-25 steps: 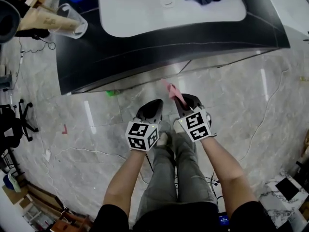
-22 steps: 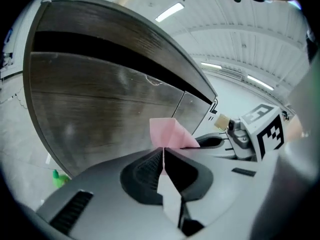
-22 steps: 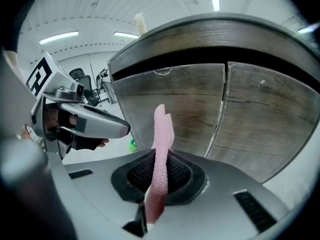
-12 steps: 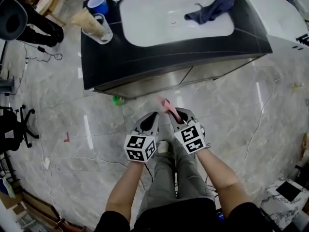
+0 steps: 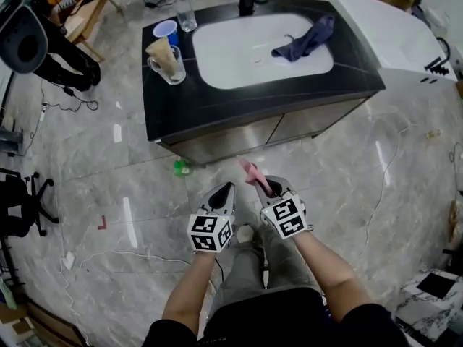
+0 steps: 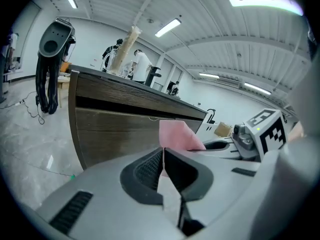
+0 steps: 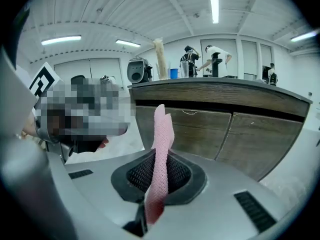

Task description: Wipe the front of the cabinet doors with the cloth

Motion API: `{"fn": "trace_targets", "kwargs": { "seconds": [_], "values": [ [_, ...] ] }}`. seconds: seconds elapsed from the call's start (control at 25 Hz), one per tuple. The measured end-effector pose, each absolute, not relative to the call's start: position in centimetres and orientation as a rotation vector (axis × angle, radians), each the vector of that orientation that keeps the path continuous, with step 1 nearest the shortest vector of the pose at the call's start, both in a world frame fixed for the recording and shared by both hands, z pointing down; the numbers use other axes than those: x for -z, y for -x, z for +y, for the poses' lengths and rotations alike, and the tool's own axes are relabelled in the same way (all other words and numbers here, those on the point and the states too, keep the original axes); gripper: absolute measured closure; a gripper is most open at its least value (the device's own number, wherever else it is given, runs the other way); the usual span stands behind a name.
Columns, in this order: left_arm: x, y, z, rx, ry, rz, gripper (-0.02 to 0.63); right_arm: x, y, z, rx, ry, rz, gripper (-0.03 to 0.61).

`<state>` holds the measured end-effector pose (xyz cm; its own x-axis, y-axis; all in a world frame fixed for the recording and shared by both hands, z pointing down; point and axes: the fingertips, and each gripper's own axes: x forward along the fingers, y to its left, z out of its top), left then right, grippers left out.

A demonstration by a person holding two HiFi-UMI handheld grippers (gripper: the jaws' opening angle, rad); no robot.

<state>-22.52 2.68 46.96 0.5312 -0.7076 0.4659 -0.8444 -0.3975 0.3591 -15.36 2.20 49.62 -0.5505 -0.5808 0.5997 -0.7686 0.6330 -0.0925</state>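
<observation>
The cabinet stands ahead of me, with a black top and a white sink [image 5: 239, 49]. Its wood-grain doors [image 5: 286, 126] face me, also as the doors [image 7: 230, 131] in the right gripper view and the doors [image 6: 112, 131] in the left gripper view. My right gripper [image 5: 266, 184] is shut on a pink cloth [image 5: 251, 170], which sticks up between its jaws as the cloth [image 7: 161, 144]. My left gripper [image 5: 226, 189] hangs beside it with its jaws closed on nothing [image 6: 162, 153]. Both grippers hover over the floor, well short of the doors.
A dark blue rag [image 5: 304, 38] lies in the sink. A blue cup [image 5: 166, 30] and a glass jug [image 5: 166, 61] stand on the countertop's left end. A green item [image 5: 179, 168] lies on the floor by the cabinet's base. Cables and a chair [image 5: 22, 194] are at the left.
The cabinet has drawn away in the head view and more of its top shows. Both grippers have kept their pose, the pink cloth still held in the right one.
</observation>
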Motion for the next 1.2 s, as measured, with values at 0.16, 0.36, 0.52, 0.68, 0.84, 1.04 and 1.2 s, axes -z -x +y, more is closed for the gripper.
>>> {"fn": "trace_targets", "kwargs": {
  "seconds": [0.16,0.36,0.52,0.68,0.84,1.04,1.2],
  "values": [
    [-46.2,22.4,2.8,-0.316,-2.231,-1.254,0.597,-49.0,15.7,2.6,-0.468,-1.064,-2.323,0.534],
    [-45.0,21.5,2.4,-0.29,-2.236,-1.248,0.597,-48.0,15.9,1.9,-0.454,-1.078,-2.351,0.534],
    [-45.1,19.3,1.3,-0.276,-2.251,-1.246,0.597,-48.7,14.6,0.6,-0.456,-1.084,-2.366,0.534],
    [-46.0,16.9,0.1,-0.277,-2.256,-1.239,0.597,-49.7,12.4,-0.2,-0.487,-1.081,-2.383,0.534],
    [-47.2,14.0,-1.7,-0.277,-2.223,-1.27,0.597,-50.0,8.9,-2.0,-0.486,-1.072,-2.399,0.534],
    [-47.6,10.8,-3.5,-0.267,-2.197,-1.301,0.597,-50.8,4.8,-4.2,-0.483,-1.065,-2.395,0.534],
    [-48.0,8.6,-5.2,-0.28,-2.193,-1.328,0.597,-51.5,2.4,-6.8,-0.48,-1.072,-2.407,0.534]
  ]
}}
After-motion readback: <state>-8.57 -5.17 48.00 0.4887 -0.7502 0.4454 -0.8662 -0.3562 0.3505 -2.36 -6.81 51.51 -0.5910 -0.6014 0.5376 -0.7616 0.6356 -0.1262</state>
